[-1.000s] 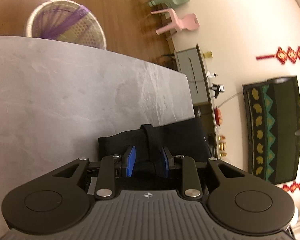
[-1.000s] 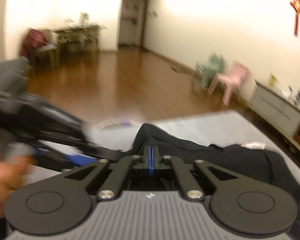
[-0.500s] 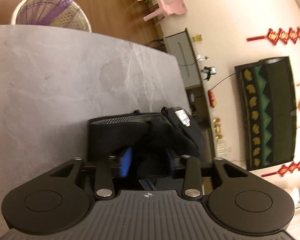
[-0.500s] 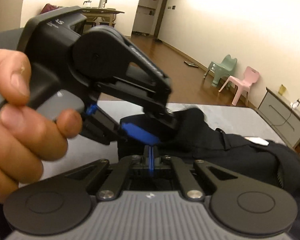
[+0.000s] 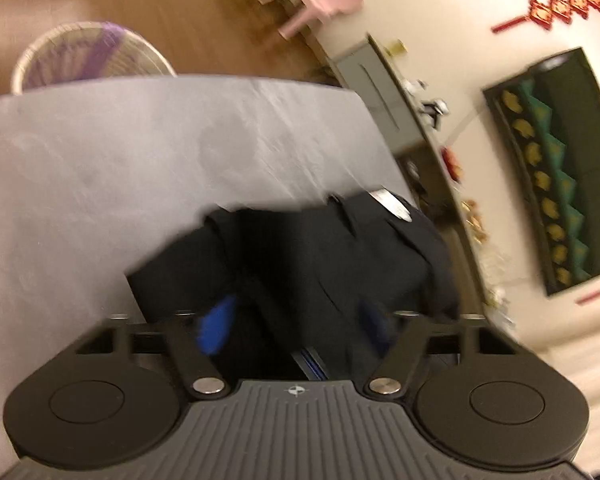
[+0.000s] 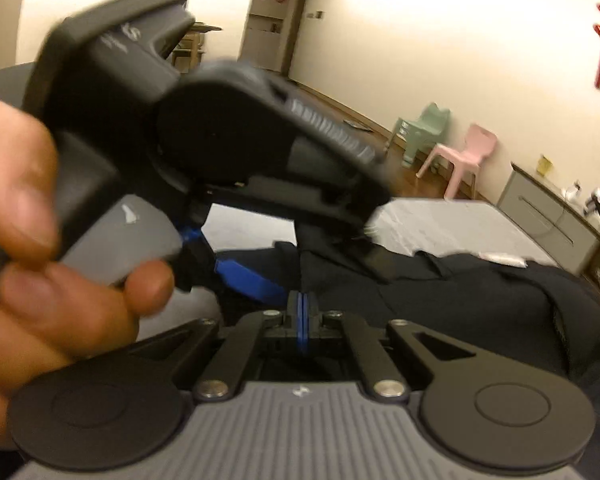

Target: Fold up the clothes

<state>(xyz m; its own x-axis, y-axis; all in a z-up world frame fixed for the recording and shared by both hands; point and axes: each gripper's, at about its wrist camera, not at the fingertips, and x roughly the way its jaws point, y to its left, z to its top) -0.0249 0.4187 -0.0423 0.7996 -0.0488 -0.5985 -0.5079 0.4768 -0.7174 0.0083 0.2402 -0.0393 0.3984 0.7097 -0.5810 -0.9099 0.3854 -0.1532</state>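
A black garment (image 5: 332,256) lies bunched on the grey table (image 5: 100,180), a white label (image 5: 392,204) showing near its far edge. My left gripper (image 5: 296,324) hovers over its near end with the jaws closing; the blue pads (image 5: 216,324) still stand apart with a raised fold of cloth between them. In the right wrist view the left gripper's pad (image 6: 252,280) is low at the left, in a hand (image 6: 40,240), just in front of my right gripper (image 6: 302,312). The right gripper's pads are shut together at the garment (image 6: 460,292); whether they pinch cloth is hidden.
A woven basket (image 5: 88,60) with purple cloth stands on the wood floor beyond the table's far edge. A pink chair (image 6: 464,156), a green chair (image 6: 420,128) and a grey cabinet (image 6: 552,212) line the right wall. The table's right edge runs beside the garment.
The left gripper's pads stand wider apart around the cloth than before, and the view has rolled. In the right view the left gripper has come in close from the left and tilted.
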